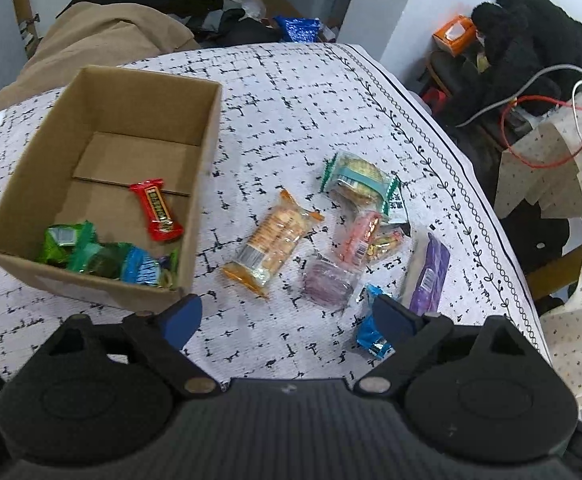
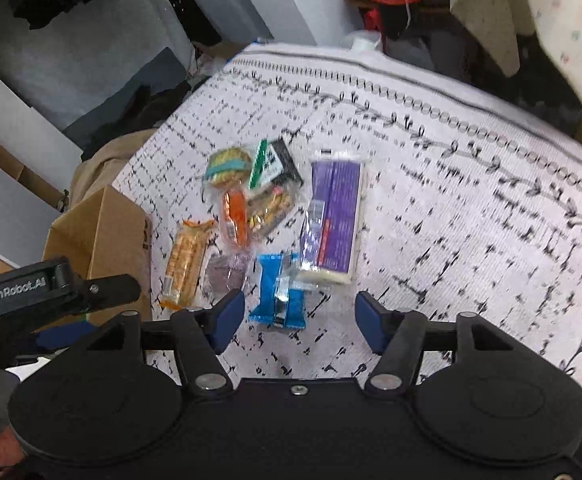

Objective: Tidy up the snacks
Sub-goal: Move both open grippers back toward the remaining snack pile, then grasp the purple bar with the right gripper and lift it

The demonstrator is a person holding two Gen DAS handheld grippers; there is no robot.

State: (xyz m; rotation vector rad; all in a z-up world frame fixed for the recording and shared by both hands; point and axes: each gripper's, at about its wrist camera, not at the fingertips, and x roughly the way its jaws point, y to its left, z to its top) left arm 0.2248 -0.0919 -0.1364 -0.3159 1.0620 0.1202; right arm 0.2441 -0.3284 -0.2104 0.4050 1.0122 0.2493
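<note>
Here, in the left wrist view, the left gripper (image 1: 287, 320) hangs with its blue-padded fingers (image 1: 185, 316) wide apart and nothing between them. Beyond the left finger stands the open brown cardboard box (image 1: 207, 128), which already holds a glossy red candy wrapper (image 1: 157, 210) and crinkled green packets (image 1: 87, 254); I judge it is the collecting place. Beyond the right finger, loose snacks lie on the white woven tablecloth with black marks (image 1: 291, 92), among them the long orange-sealed cracker pack (image 1: 273, 242).

In the right wrist view, the right gripper (image 2: 301, 316) is open and holds nothing. The small shiny blue foil packet (image 2: 279, 292) lies flat just ahead, between the fingers, probably the next pick. Behind it lies the flat purple bar packet (image 2: 333, 216).
</note>
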